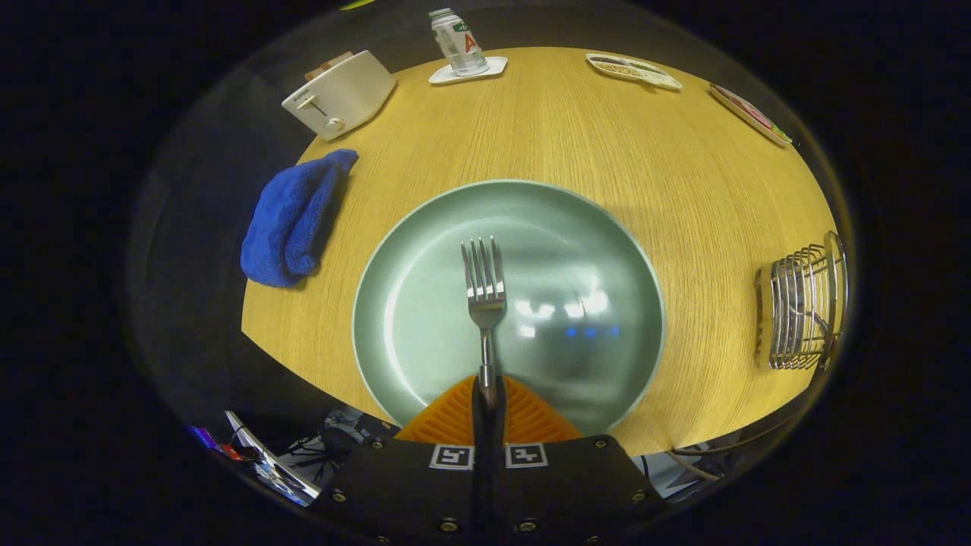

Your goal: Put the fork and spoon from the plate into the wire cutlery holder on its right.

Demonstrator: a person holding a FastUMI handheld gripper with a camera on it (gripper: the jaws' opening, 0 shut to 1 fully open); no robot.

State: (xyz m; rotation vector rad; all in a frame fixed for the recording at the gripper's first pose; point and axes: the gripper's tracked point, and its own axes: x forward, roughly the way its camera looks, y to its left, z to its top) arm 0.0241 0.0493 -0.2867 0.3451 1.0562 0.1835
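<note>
Gripper (489, 394) is clamped on the fork (483, 292) handle, tines pointing straight ahead over the green plate (402, 356). Wire cutlery holder (800, 311) sits off to the right, well apart, so it's a sideways carry.

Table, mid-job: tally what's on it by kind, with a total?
Plates: 1
Forks: 1, clamped in gripper
Wire holders: 1
Toasters: 1
Blue cloths: 1
Cans: 1
Coasters: 1
Small trays: 2
Total: 9
</note>
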